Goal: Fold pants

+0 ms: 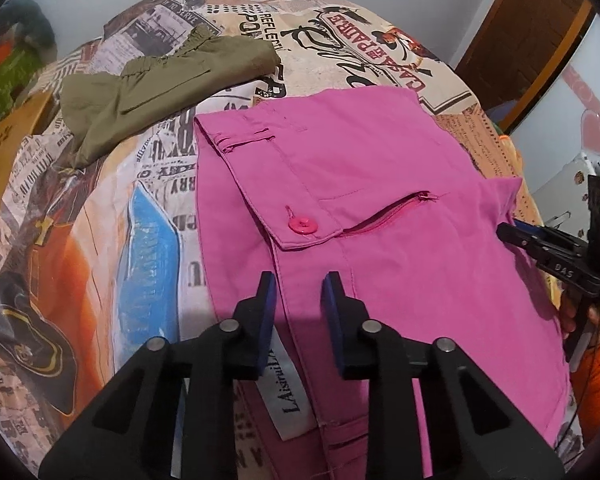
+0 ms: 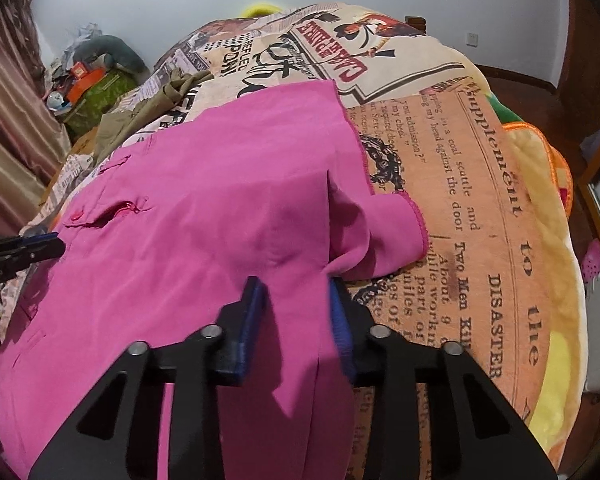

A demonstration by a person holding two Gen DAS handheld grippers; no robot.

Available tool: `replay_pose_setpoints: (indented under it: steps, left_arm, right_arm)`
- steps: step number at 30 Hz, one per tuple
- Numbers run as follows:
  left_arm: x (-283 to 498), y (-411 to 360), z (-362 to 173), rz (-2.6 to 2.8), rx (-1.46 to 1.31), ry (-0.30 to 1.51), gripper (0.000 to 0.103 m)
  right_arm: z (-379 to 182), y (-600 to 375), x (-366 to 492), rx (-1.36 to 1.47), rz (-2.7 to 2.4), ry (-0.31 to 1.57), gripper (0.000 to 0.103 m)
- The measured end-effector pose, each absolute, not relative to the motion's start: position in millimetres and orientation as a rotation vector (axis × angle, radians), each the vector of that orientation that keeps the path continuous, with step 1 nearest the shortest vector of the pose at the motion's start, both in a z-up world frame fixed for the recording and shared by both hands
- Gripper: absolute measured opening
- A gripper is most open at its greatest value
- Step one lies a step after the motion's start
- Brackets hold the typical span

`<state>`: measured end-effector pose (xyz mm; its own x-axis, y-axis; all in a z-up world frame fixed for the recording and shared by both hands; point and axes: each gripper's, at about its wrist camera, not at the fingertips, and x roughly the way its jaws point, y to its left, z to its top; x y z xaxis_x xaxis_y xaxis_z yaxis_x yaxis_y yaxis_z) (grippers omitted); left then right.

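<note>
Pointing steeply down at the bed point(image 2: 480, 184), the left gripper point(image 1: 298, 286) has its jaws narrowed over the pink pants point(image 1: 380, 184) near the label point(image 1: 290, 396), and the right gripper point(image 2: 294, 288) has its jaws gathering a ridge of the same cloth; whether either pair truly pinches I cannot tell. Only the left view shows the button point(image 1: 302, 225) at 12 o'clock, the olive garment point(image 1: 160, 92) at 10, and an orange sleeve point(image 1: 598, 376) at 3; only the right shows the pants' hem point(image 2: 420, 228) at 1 o'clock.
</note>
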<state>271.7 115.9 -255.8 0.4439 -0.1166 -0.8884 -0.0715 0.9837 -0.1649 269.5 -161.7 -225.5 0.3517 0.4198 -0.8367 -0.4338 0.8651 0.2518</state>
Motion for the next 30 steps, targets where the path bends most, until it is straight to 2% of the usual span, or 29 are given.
replay_pose_setpoints:
  steps: [5,13,15,17,24,30]
  left_arm:
    - [269,107,-247,-0.059,-0.168,1.094,0.023]
    - [279,116,-265,-0.074,-0.238,1.168,0.024]
    - [278,116,-264,-0.063,-0.232,1.165,0.019]
    - [278,113,-264,-0.042,-0.202,1.165,0.004]
    - [263,97,-253,0.006,0.036,1.080,0.003]
    - [262,107,-260,0.028,0.024,1.091,0.005]
  right_arm:
    - [-223,-161,268,-0.024,0.546,1.059,0.018]
    - [-224,-162,268,-0.028,0.522,1.058,0.010]
    - [-224,-163,268,-0.022,0.515,1.066,0.009]
    - [-225,-166,268,-0.006,0.515,1.072,0.008]
    - [-226,-171,264,-0.009,0.491,1.060,0.004]
    - [-227,-168,255,-0.059,0.490,1.057,0.004]
